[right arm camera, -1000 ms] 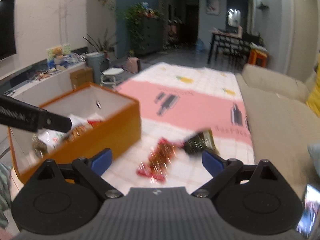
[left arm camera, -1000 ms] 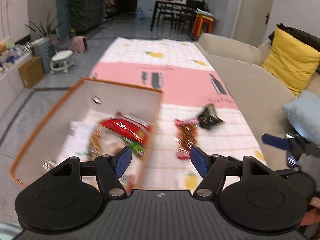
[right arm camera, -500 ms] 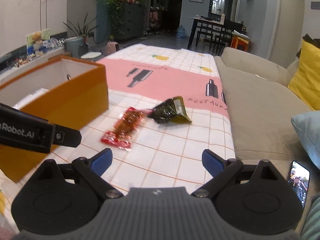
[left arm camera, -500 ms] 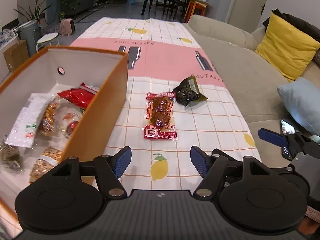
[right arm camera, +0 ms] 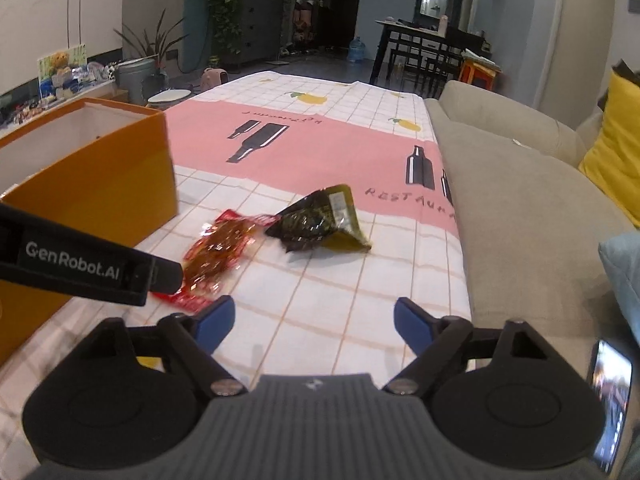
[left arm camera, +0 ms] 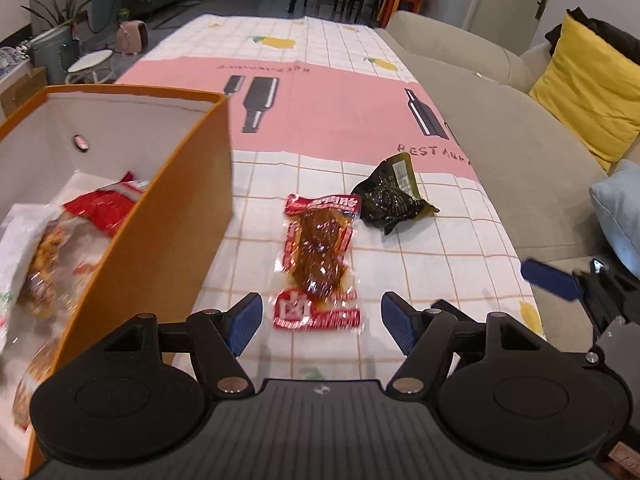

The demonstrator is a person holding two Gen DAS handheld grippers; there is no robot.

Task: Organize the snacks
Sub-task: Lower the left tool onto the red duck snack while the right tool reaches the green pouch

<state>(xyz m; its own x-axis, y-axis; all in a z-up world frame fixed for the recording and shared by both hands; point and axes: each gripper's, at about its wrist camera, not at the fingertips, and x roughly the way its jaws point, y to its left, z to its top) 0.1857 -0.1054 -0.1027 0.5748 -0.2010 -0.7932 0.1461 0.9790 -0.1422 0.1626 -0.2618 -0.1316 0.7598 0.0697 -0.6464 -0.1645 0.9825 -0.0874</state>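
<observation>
An orange box [left arm camera: 172,216] walls the nine o'clock side; bare cloth [left arm camera: 440,280] lies toward three. Both packets (red packet [left arm camera: 320,256], dark packet [left arm camera: 390,198] at one o'clock) look nearer than before. The left gripper [left arm camera: 322,318] gapes empty; the right gripper [right arm camera: 314,326] is closing, nothing between.

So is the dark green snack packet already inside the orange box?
No, the dark green packet lies on the tablecloth, outside the orange box.
</observation>
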